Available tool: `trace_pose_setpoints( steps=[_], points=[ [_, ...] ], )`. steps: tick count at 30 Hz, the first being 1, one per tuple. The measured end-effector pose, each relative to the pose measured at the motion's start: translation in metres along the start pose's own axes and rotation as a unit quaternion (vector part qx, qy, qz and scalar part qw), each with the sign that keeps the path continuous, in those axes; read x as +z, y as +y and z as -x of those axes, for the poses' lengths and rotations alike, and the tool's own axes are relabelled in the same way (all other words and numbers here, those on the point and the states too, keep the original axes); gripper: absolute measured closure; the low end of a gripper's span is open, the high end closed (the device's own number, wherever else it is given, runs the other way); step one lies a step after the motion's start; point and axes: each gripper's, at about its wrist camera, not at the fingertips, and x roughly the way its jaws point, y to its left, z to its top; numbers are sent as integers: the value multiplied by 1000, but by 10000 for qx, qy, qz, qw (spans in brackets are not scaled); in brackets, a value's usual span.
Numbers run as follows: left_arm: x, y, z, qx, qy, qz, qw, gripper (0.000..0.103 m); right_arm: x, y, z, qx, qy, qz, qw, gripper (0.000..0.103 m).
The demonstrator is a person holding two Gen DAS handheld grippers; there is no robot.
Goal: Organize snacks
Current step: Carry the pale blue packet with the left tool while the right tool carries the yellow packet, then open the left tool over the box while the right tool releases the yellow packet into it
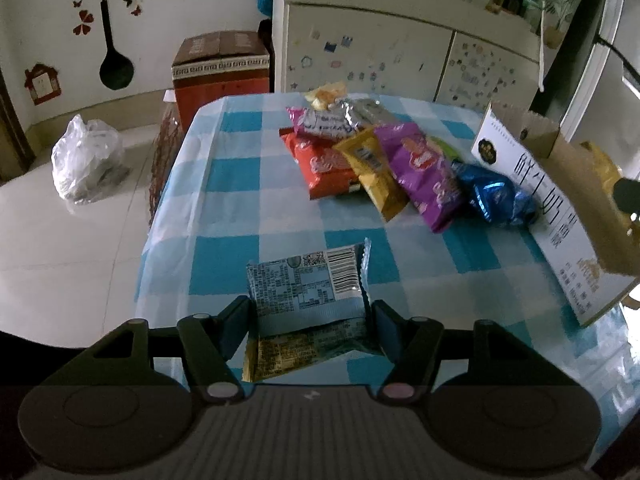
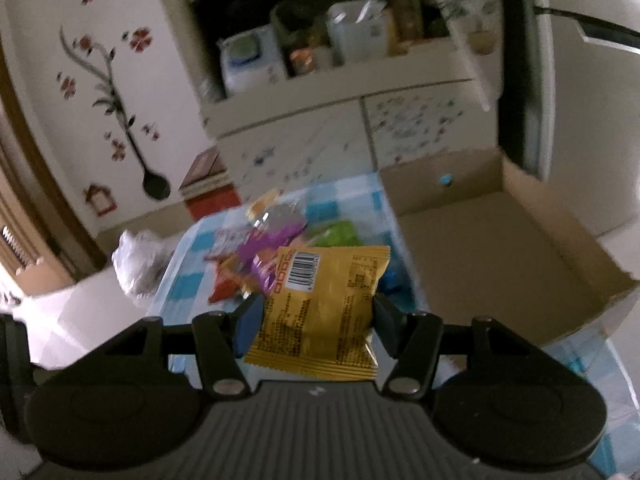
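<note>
My left gripper (image 1: pixel 310 312) is shut on a pale blue snack packet (image 1: pixel 306 284) and holds it above the near part of the checked table (image 1: pixel 224 216). A yellow packet (image 1: pixel 292 354) lies below it. A pile of snack bags (image 1: pixel 372 160) in red, yellow, purple and blue lies in the middle of the table. My right gripper (image 2: pixel 316 316) is shut on a yellow snack packet (image 2: pixel 324 304), held in the air left of the open cardboard box (image 2: pixel 500 248). The pile of snack bags (image 2: pixel 264 256) shows blurred behind it.
The cardboard box (image 1: pixel 560 216) stands at the table's right edge, its white printed flap facing the pile. A cream cabinet (image 1: pixel 400 56) stands behind the table. A brown carton (image 1: pixel 220 76) and a white plastic bag (image 1: pixel 86 158) sit on the floor at left.
</note>
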Motion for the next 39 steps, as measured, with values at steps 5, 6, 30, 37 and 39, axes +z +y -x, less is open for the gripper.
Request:
trace_pose_setpoints(
  steps=[5,6,30,37,39],
  points=[
    [7,-7,6,-108,-44,-2,9999,33,21,-29,10,-143,-118,-300,9994,43],
    [9,-10,8,-139,-63,-26,9999,33,24,-34,12,-173,-139,-341,9992,43],
    [72,-186,19,-1540,-411,-720,9846,33,55,-141,30,-170,-501,-2396,9694,43],
    [76,-216,2,-1618,-282,-875,9825,32,59,-154,21,-333,-420,-2654,9626,43],
    [77,-220,-4,-1637,-221,-862,9825,32,61,-156,18,-387,-407,-2705,9611,42]
  ],
)
